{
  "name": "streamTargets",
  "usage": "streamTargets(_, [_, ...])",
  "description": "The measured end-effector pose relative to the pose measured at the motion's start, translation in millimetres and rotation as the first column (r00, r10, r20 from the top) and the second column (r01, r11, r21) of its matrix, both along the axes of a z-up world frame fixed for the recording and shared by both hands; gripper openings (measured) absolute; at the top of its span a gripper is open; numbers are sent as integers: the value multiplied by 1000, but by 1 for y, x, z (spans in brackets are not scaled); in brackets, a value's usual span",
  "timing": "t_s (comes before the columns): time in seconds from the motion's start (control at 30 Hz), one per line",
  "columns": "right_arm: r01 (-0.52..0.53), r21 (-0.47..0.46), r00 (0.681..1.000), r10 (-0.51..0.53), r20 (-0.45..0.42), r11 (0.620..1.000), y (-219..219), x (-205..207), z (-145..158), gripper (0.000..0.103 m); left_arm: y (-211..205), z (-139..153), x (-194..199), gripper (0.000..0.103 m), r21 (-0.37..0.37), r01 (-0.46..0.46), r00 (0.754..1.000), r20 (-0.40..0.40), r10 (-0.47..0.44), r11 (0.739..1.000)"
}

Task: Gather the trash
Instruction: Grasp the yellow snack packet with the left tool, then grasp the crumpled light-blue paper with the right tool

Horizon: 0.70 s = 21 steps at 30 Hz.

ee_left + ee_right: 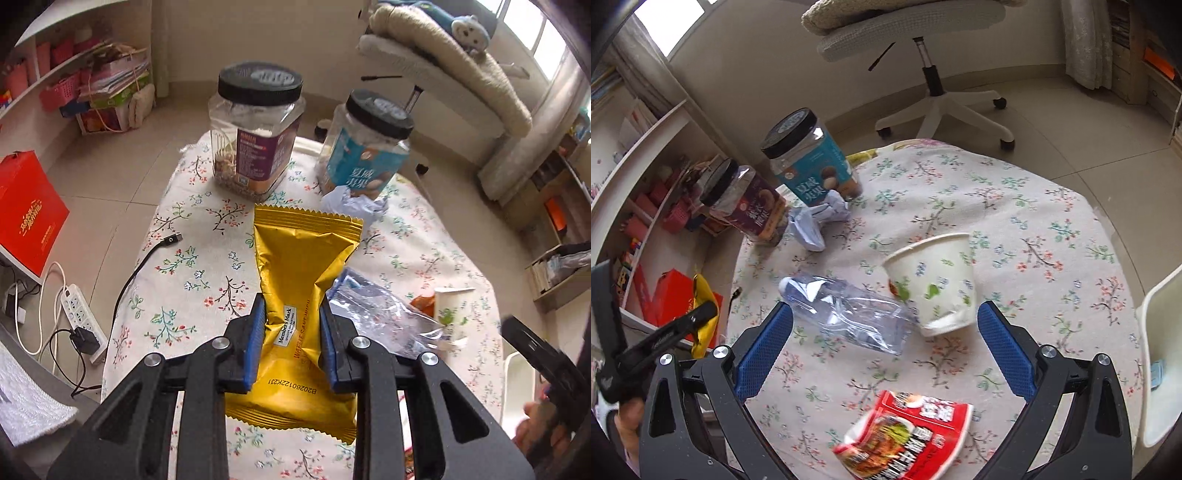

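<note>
On the floral tablecloth (1015, 206) lie a crushed bottle (857, 317), paper cup (934, 284) and red packet (908, 439) between the right gripper's (886, 332) spread jaws; the left gripper (291, 328) clamps a gold "Member's Mark" wrapper (299, 266).

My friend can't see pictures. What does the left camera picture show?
The left hand-held gripper is shut on a shiny gold snack wrapper, held above a round table with a flowery cloth. Behind it stand two clear plastic jars with black lids.

Gold wrapper (303, 273), red packet (908, 435), floral tablecloth (1015, 229), blue tool pads (764, 350).
</note>
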State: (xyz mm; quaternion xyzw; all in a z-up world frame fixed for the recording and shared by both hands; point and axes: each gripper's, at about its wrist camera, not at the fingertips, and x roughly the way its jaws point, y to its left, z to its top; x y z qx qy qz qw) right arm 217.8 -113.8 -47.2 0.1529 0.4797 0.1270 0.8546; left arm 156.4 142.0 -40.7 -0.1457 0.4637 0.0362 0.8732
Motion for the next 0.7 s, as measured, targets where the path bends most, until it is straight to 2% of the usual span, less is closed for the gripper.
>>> streamTargets(0.1, [-40, 49, 999, 41, -3, 998, 34, 28, 0, 96, -4, 17, -20, 27, 9, -14, 998, 67, 14, 1000])
streamTargets(0.2, [-90, 13, 996, 90, 22, 996, 69, 54, -8, 96, -3, 31, -26, 28, 84, -14, 994, 108, 4, 996])
streamTargets(0.3, [-120, -6, 993, 120, -6, 993, 93, 78, -26, 94, 3, 42, -31, 28, 124, -38, 989, 150, 19, 992])
streamTargets(0.5, [-134, -37, 990, 132, -52, 990, 129, 110, -60, 91, 16, 39, -31, 29, 107, -53, 989, 140, 38, 993])
streamTargets(0.53, [-142, -54, 989, 139, -54, 988, 135, 114, -63, 86, 17, 38, -32, 29, 107, -52, 990, 137, 37, 993])
streamTargets(0.6, [-150, -82, 986, 144, -79, 985, 141, 122, -72, 66, 19, 37, -33, 29, 104, -51, 990, 136, 36, 993])
streamTargets(0.63, [-149, -65, 985, 142, -99, 987, 140, 125, -77, 45, 21, 37, -33, 29, 96, -53, 990, 136, 40, 994])
streamTargets(0.67, [-147, -48, 984, 141, -114, 988, 138, 126, -81, 31, 22, 36, -34, 29, 82, -57, 990, 132, 45, 995])
streamTargets(0.7, [-149, -37, 983, 144, -111, 988, 135, 123, -81, 31, 24, 35, -33, 29, 63, -58, 991, 126, 50, 996])
